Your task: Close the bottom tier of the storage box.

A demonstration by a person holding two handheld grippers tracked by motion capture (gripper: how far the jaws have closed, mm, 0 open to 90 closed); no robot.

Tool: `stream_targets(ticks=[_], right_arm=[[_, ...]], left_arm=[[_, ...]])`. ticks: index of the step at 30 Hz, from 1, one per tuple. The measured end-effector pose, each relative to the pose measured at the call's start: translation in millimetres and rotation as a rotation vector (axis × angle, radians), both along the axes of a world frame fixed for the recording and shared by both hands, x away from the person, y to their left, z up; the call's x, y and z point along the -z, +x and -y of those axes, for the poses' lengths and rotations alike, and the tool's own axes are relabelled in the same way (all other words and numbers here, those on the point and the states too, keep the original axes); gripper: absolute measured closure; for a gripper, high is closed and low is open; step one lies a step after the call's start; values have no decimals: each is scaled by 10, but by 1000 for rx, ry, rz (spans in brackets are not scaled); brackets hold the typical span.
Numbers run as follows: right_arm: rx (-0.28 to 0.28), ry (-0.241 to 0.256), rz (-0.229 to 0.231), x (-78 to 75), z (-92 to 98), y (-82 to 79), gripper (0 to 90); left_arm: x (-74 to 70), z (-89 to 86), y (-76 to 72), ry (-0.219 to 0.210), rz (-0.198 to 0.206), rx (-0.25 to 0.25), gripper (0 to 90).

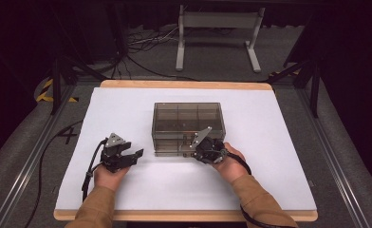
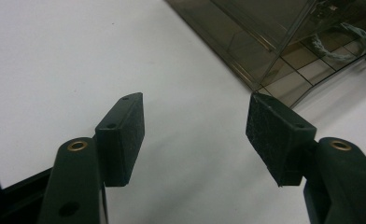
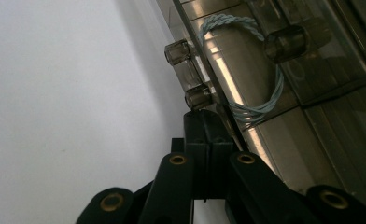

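High view showed a smoky transparent drawer box [image 1: 188, 124] sitting near the middle of the white table mat [image 1: 269, 180], its divided top compartments facing up and its drawer fronts turned toward the person. Inside the box, a coil of pale blue braided cord [image 3: 260, 70] lay behind the front panel. Against that front, at the box's lower right, the right gripper [image 1: 199, 147] pressed in with its jaws brought fully together; whether they pinched a thin lip of the drawer or nothing at all could not be made out (the right gripper view showed the pads meeting just below two small clear knobs [image 3: 190, 74]). Left of the box and apart from it, the left gripper [image 1: 135, 154] rested low over the mat with its jaws spread wide and empty, one pad [image 2: 277, 135] lined up near the box's front corner. To slide a drawer cleanly, the pull would best run straight out from the box front, level with the mat, while the open left gripper braced the box's left side so the light casing did not skid along.
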State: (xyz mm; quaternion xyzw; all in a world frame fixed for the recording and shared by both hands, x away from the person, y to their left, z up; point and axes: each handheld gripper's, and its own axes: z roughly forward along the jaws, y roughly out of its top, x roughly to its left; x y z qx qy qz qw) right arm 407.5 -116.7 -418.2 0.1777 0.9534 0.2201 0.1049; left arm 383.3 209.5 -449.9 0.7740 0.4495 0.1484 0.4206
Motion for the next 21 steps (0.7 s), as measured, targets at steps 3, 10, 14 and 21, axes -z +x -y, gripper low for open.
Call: stream_targets(ticks=[3,10,14,21], right_arm=[[1,4,5,2,6,13,900],[33,34,7,10,26,46,900],[52,46,24,20,31,67,900],[74,62,69,47,42,90,900]], left_arm=[[0,0,0,-1,0,-1,379],[0,0,0,-1,0,0,379],[1,0,1,-2,0,0,379],[0,-1,0,0,0,0,379]])
